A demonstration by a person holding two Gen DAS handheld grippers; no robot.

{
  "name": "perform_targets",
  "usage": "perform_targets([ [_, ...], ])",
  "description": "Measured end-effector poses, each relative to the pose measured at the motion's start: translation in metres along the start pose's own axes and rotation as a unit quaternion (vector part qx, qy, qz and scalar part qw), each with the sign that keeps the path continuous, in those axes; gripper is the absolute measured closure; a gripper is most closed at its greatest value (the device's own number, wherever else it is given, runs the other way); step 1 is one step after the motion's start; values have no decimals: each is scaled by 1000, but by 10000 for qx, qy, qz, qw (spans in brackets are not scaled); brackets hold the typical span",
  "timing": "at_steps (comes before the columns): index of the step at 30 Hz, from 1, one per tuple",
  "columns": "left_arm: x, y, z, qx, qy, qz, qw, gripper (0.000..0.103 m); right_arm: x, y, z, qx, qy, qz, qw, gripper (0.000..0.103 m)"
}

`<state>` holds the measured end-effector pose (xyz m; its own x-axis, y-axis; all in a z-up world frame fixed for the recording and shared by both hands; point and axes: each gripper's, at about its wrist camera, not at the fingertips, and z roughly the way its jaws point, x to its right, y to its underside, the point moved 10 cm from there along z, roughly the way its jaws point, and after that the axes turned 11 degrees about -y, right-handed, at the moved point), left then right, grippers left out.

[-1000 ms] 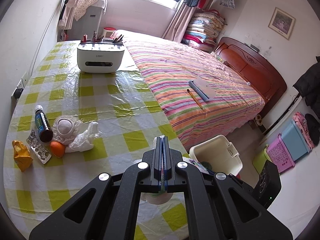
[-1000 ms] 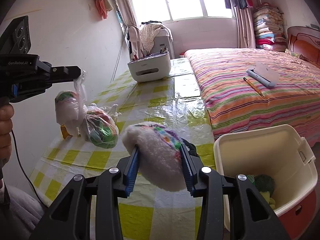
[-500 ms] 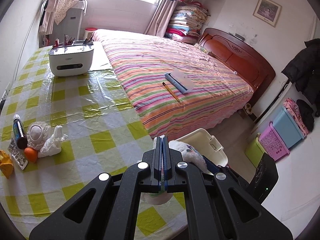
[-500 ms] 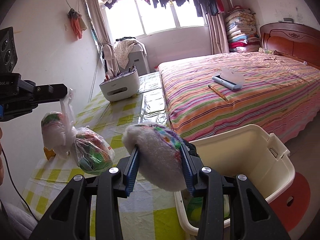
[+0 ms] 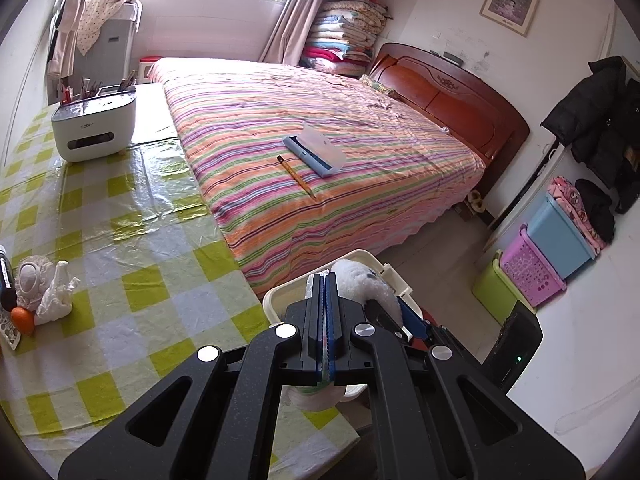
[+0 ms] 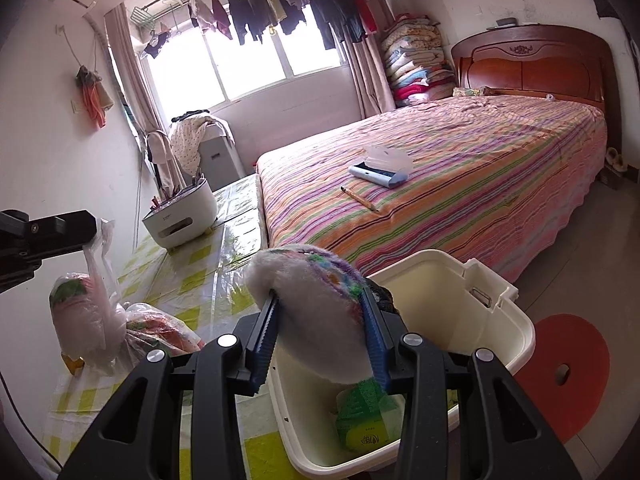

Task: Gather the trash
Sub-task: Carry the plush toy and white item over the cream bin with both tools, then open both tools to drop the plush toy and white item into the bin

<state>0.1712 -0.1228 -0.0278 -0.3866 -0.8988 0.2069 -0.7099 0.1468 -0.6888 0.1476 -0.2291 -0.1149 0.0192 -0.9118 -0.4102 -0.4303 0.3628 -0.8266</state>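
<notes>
Right gripper [image 6: 320, 320] pinching fluffy white pad [image 6: 316, 312] above cream bin [image 6: 508, 344]; left gripper [image 5: 325, 292] clamped on plastic bag [image 6: 100, 280].

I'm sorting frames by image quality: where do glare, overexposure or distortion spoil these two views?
Right wrist view: the window is blown out white, turning the hanging clothes into silhouettes. Left wrist view: sheen streaks the plastic table cover. Both views: fisheye bends walls and the bed, with dark corners.
</notes>
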Motion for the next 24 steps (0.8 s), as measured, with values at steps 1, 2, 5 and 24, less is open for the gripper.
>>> perform_targets([
  [1,5,0,2,-8,29,12,10000,102,5,-1,-1,27,52,73,10000,64],
  [2,9,-1,4,-9,43,24,10000,102,9,-2,-3,54,98,145,9998,64],
  [5,20,-2,12,-23,89,55,9999,102,21,-4,-6,124,220,307,9992,64],
  [24,34,12,52,-303,-74,113,9994,100,47,-4,-8,143,507,686,9963,56],
])
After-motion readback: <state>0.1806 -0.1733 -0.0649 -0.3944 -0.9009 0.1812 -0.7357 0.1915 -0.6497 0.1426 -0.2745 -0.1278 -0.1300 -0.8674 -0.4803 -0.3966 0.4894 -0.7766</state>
